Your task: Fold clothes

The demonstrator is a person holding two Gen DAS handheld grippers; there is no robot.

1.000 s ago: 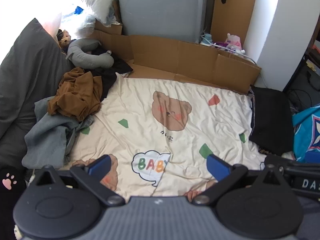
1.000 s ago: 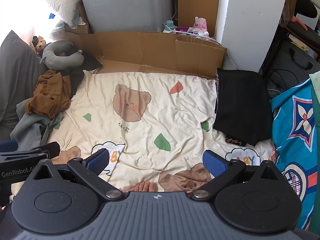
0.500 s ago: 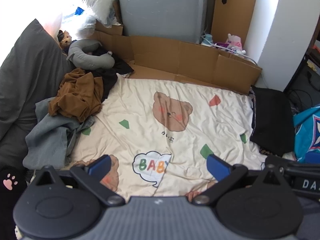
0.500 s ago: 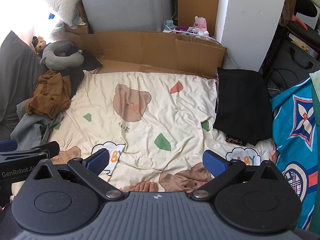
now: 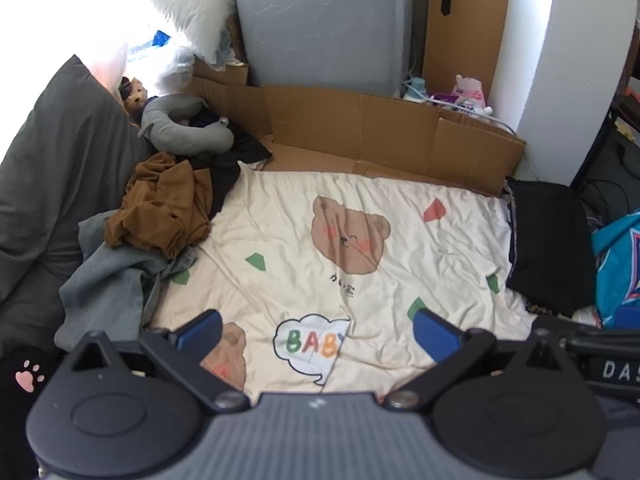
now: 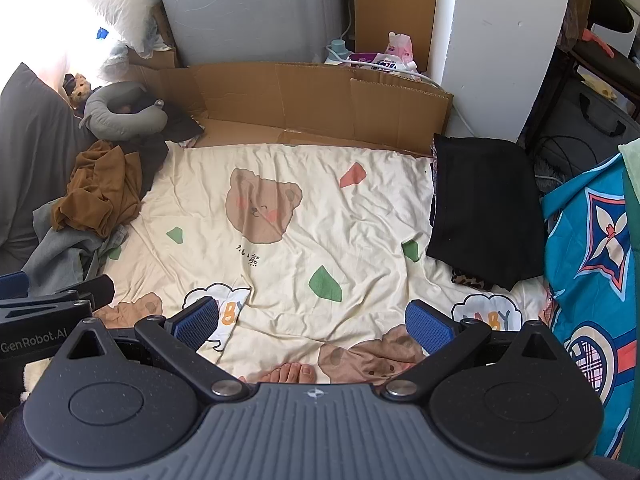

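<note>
The left gripper (image 5: 318,334) is hovering over the near edge of a cream bear-print sheet (image 5: 360,248), its blue-padded fingers (image 5: 200,330) spread wide with nothing between them and nothing touching them. The right gripper (image 6: 316,322) is hanging just beside it, to its right, likewise gaping wide and holding nothing; its fingers (image 6: 428,326) are framing bare sheet and, right at the housing, the person's toes (image 6: 294,372) poking out on the sheet's near edge.

The clothes are lying in two places. At the sheet's left edge a loose pile is sitting: a brown garment (image 5: 160,204) crumpled on top of a grey garment (image 5: 108,288), with dark cloth (image 5: 228,164) behind it and a grey neck pillow (image 5: 184,128) beyond that. Both grippers are well apart from this pile. At the sheet's right edge a black garment (image 6: 484,208) is lying flat and folded, overlapping the sheet's border, with a scrap of leopard-print cloth (image 6: 470,280) showing beneath its near corner. Flattened cardboard (image 6: 320,96) is standing along the sheet's far side.
</note>
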